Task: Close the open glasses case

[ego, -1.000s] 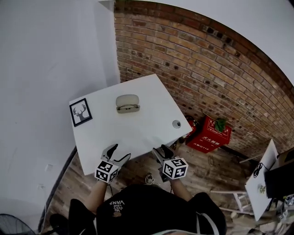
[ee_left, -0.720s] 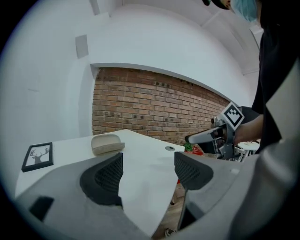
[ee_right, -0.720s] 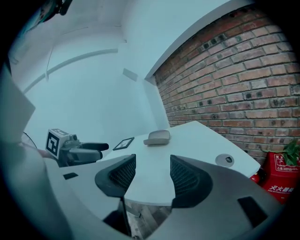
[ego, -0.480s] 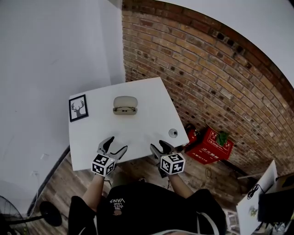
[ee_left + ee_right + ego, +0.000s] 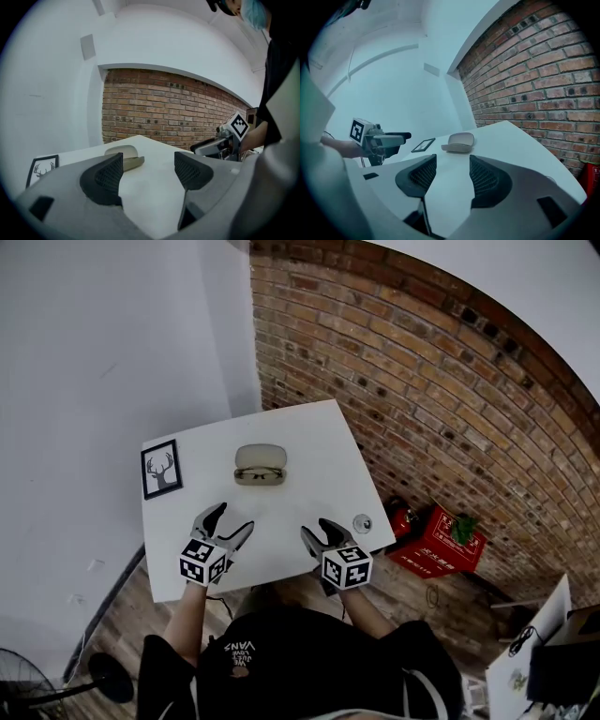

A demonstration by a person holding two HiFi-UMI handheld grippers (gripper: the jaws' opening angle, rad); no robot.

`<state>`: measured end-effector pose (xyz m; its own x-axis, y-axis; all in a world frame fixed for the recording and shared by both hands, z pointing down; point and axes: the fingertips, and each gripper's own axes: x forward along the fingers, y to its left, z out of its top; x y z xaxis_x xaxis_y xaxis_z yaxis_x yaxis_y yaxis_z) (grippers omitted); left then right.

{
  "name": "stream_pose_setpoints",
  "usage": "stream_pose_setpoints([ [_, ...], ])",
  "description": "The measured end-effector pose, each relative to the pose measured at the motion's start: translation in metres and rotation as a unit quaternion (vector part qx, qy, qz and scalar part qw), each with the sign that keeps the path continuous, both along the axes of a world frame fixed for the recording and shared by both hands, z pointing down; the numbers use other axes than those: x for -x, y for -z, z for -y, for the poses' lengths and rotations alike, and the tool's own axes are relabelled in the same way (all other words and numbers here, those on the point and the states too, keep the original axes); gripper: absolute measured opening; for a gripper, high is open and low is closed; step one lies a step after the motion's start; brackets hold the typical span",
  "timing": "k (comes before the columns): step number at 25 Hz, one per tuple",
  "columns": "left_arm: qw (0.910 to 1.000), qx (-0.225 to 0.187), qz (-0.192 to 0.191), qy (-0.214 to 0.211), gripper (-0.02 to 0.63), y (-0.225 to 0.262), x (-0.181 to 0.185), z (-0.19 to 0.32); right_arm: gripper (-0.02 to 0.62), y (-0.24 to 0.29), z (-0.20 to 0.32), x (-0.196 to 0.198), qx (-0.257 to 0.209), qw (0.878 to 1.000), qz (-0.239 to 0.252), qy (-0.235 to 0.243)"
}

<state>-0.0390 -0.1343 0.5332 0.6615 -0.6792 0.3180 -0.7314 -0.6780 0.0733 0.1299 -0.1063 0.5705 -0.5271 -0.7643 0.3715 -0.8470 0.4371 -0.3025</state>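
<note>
The beige glasses case (image 5: 260, 465) lies open on the white table (image 5: 314, 442), lid up, with glasses showing in its lower half. It appears ahead of the jaws in the left gripper view (image 5: 123, 157) and the right gripper view (image 5: 459, 142). My left gripper (image 5: 230, 521) hovers over the table's near edge, open and empty (image 5: 147, 171). My right gripper (image 5: 319, 529) hovers level with it to the right, and its jaws are closing a little with nothing between them (image 5: 453, 173). Both grippers are well short of the case.
A framed deer picture (image 5: 160, 470) lies at the table's left edge. A small round object (image 5: 362, 522) sits near the right front corner. A brick wall (image 5: 422, 381) runs along the right, with a red box (image 5: 441, 540) on the floor below.
Both grippers have moved forward from in front of the table to above its near edge, closer to the case. The case has not moved.
</note>
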Motion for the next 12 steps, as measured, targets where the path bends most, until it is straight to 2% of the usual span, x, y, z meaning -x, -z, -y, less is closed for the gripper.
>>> stream_pose_setpoints([
  [12, 0.9989, 0.007, 0.037, -0.029, 0.341, 0.002, 0.022, 0.105, 0.198, -0.012, 0.084, 0.037, 0.018, 1.000, -0.001, 0.002],
])
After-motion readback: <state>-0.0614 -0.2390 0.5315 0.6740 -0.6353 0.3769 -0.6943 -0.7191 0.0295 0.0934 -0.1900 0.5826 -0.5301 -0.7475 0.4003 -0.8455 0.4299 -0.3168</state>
